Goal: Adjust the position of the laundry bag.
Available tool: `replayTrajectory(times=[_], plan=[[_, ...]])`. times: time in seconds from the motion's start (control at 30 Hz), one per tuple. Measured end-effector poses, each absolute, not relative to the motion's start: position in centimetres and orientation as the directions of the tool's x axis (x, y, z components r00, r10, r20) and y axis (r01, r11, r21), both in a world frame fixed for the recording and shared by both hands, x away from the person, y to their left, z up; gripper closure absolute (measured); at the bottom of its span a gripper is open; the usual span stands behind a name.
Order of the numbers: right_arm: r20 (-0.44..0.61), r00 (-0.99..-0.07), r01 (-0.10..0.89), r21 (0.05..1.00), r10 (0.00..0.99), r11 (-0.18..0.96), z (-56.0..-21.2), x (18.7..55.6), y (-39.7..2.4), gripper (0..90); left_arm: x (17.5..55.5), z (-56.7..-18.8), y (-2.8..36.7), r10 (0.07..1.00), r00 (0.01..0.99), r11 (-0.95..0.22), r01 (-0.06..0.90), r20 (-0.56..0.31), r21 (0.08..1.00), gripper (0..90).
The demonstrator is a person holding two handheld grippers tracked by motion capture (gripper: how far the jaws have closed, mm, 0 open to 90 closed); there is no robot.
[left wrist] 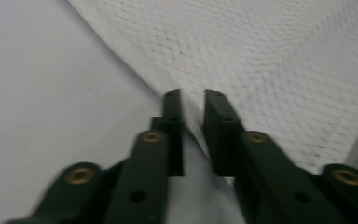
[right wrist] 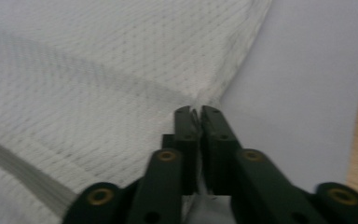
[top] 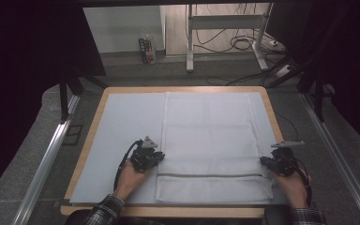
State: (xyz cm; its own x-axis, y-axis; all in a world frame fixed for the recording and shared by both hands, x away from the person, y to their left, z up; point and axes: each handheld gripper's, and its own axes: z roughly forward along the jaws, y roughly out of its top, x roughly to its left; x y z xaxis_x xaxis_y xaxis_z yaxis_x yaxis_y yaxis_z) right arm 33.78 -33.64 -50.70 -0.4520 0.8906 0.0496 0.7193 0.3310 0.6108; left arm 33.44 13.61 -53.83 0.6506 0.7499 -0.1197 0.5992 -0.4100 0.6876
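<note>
High view: white mesh laundry bag point(top: 213, 145) lies flat on pale mat point(top: 122, 136), zipper band across near end, nearer right half of table point(top: 96, 122). My left gripper point(top: 155, 157) at bag's left edge, my right gripper point(top: 266, 161) at right edge, both just above zipper. Left gripper view: jaws narrow, bag edge point(left wrist: 193, 121) in gap, not yet pinched. Right gripper view: jaws nearly closed, pinching edge point(right wrist: 198, 112). Judgement: grasp stage, one side secured; fold or lift not begun.
</note>
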Motion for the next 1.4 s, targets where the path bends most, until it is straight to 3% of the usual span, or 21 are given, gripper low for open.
replayTrajectory(times=[0.1, 0.57, 1.0, 1.4], plan=[[0.025, -0.456, 0.715, 0.606, 0.890, 0.349, -50.6, 33.7, -33.3, 88.0, 33.5, -53.7, 13.6, 0.747, 0.653, -0.413, 0.603, -0.125, 0.682, 88.8], [-0.003, -0.513, 0.668, 0.626, 0.859, 0.401, -50.0, 33.2, -32.0, 87.7, 33.6, -52.8, 15.4, 0.747, 0.648, -0.413, 0.627, -0.148, 0.661, 88.9], [-0.022, -0.613, 0.608, 0.625, 0.790, 0.489, -50.1, 33.6, -28.4, 87.7, 32.6, -52.5, 19.7, 0.777, 0.598, -0.363, 0.682, -0.197, 0.635, 88.8], [-0.025, -0.666, 0.572, 0.624, 0.745, 0.533, -50.1, 33.9, -25.7, 87.6, 32.2, -52.2, 21.9, 0.812, 0.555, -0.343, 0.705, -0.182, 0.620, 88.8]])
